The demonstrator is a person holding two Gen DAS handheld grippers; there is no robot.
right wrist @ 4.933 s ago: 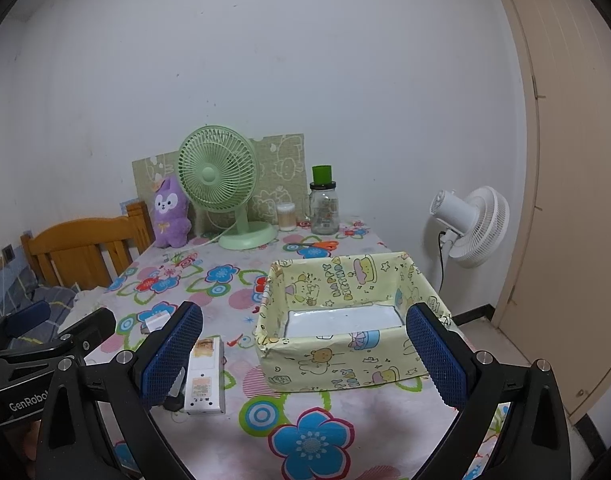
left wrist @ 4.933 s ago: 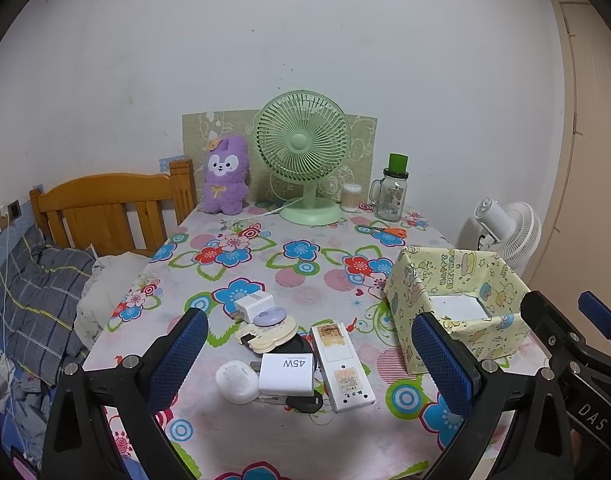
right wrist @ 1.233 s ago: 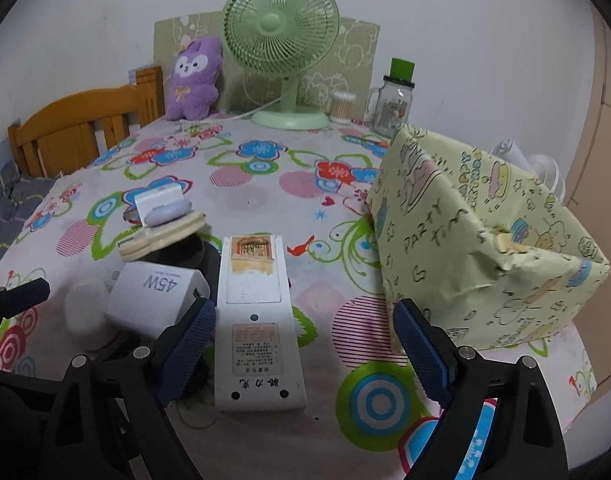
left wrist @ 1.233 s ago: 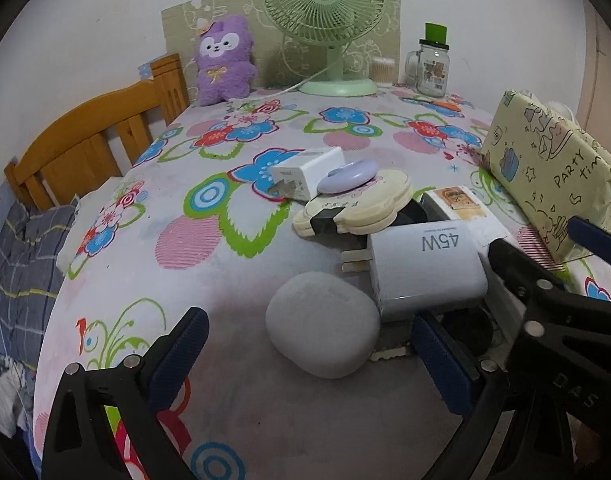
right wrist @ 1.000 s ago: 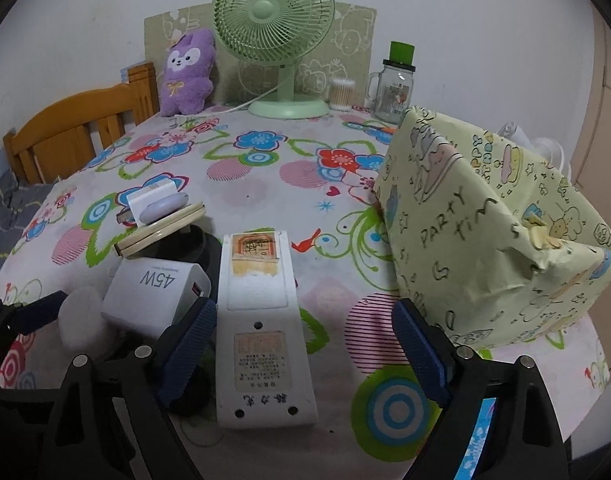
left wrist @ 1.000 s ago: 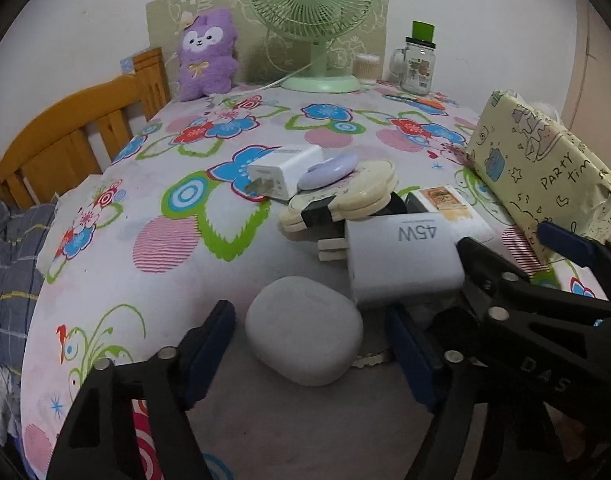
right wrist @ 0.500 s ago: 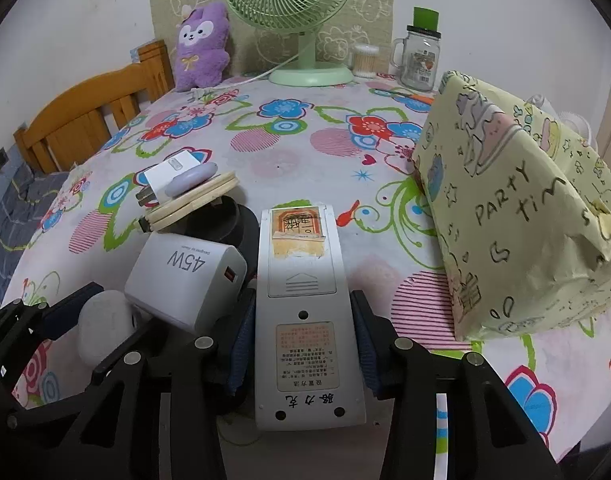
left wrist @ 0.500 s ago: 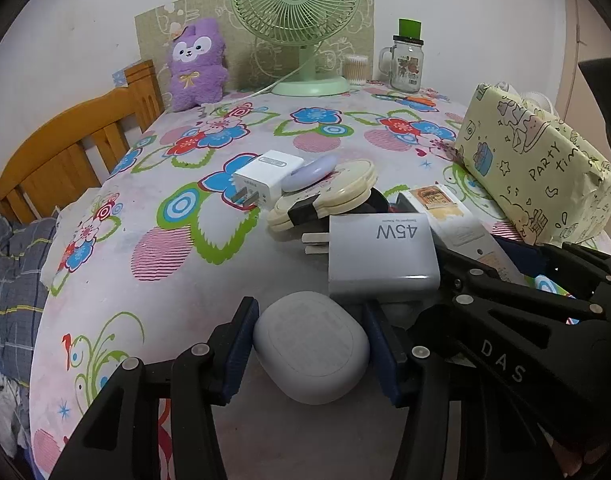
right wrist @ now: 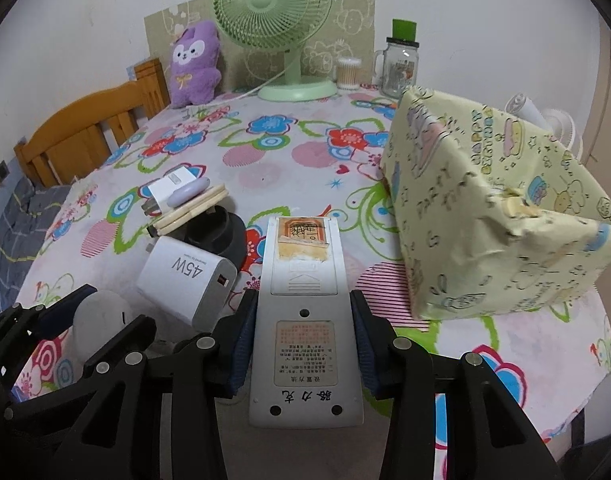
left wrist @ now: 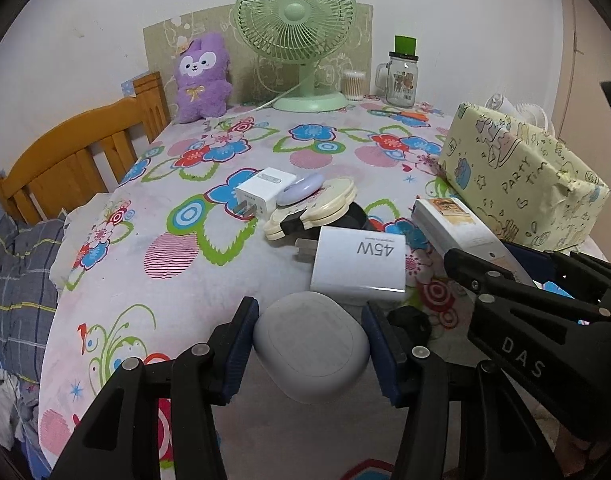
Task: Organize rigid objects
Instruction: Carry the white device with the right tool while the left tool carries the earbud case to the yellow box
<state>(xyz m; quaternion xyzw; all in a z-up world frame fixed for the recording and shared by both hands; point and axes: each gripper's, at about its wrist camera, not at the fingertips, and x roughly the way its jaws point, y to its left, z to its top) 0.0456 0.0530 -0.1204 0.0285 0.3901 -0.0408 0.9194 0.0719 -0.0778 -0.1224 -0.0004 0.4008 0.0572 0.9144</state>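
Note:
My left gripper (left wrist: 310,346) is shut on a white rounded case (left wrist: 310,348), which shows in the right wrist view (right wrist: 99,318) too. My right gripper (right wrist: 301,338) is shut on a white remote control (right wrist: 303,312) lying face down; it also shows in the left wrist view (left wrist: 461,232). Between them sits a white 45W charger (left wrist: 359,264), also in the right wrist view (right wrist: 187,276). Behind it lie a cream compact (left wrist: 311,210), a lilac oval case (left wrist: 299,194) and a small white plug (left wrist: 263,192). A yellow paper-covered box (right wrist: 493,216) stands to the right.
A flowered tablecloth (left wrist: 209,168) covers the table. At the back stand a green fan (left wrist: 297,32), a purple plush (left wrist: 201,76), a glass jar with a green lid (left wrist: 401,76) and cotton swabs (left wrist: 353,84). A wooden chair (left wrist: 77,152) is at the left edge.
Both grippers have closed further, the left onto the white case and the right onto the remote. Both views have lifted slightly.

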